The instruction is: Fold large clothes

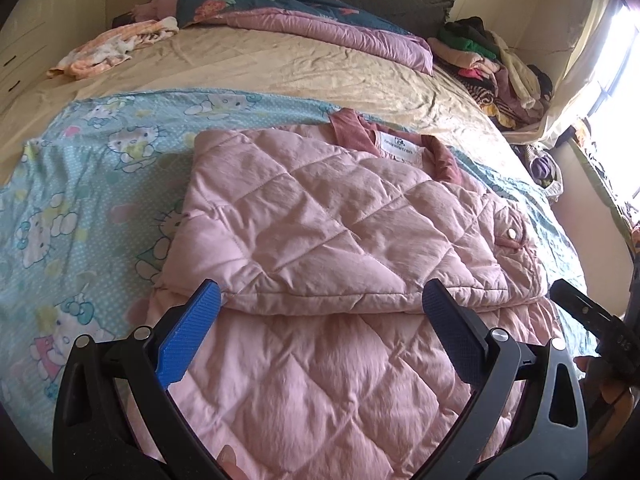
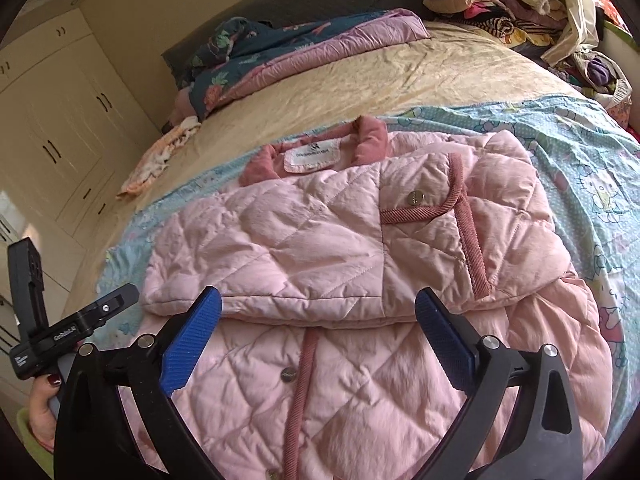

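Lying part-folded on bed (image 1: pixel 280 64): pink quilted jacket (image 1: pixel 320 216) | left gripper (image 1: pixel 320 304) fingers wide | right gripper (image 2: pixel 318 306) fingers wide

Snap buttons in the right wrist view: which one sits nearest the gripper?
The lower snap, on the jacket's unfolded bottom part beside the corduroy placket, just beyond the open right gripper; the other sits farther up.

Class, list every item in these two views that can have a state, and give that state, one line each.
Pink quilted jacket: partly folded, flat on the cartoon-cat sheet.
Left gripper: open, empty.
Right gripper: open, empty.
Floral duvet: bunched up.
Clothes pile: unfolded heap.
Cream wardrobe doors: closed.
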`<act>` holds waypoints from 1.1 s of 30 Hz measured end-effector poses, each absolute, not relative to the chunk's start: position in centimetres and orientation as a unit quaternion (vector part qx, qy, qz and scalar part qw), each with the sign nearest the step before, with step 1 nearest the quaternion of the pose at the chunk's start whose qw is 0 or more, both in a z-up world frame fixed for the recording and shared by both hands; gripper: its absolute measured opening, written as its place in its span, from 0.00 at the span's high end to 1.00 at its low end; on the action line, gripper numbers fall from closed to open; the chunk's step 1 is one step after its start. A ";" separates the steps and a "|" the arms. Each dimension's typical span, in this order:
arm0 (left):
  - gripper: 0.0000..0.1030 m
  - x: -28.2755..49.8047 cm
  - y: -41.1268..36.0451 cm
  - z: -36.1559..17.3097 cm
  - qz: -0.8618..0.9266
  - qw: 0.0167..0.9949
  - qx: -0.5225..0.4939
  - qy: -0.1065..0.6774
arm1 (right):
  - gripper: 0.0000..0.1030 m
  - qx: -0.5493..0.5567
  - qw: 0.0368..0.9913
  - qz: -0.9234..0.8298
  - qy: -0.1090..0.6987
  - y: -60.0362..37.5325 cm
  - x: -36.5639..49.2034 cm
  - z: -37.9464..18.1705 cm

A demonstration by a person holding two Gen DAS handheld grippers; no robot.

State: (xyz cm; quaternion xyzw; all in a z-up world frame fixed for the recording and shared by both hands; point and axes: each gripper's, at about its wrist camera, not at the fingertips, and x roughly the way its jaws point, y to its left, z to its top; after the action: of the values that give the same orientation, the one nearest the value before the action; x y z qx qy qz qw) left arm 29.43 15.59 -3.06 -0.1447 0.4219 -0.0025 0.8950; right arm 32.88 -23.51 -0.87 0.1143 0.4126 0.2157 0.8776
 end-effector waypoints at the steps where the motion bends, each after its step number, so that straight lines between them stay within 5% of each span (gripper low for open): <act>1: 0.08 29.2 15.6 -2.8 -0.003 0.896 -0.146 0.420 | 0.06 0.114 0.879 0.217 0.409 -23.5 32.6 -0.6; 33: 0.08 19.9 13.8 4.1 -0.014 0.926 -0.134 0.352 | 0.05 0.101 0.901 0.266 0.327 -25.5 21.4 8.5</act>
State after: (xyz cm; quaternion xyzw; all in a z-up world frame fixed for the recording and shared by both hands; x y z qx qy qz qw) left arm 19.91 13.80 4.12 -0.1338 0.3519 -0.0137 0.9263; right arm 21.44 -25.55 8.53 0.1014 0.3272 0.2659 0.9011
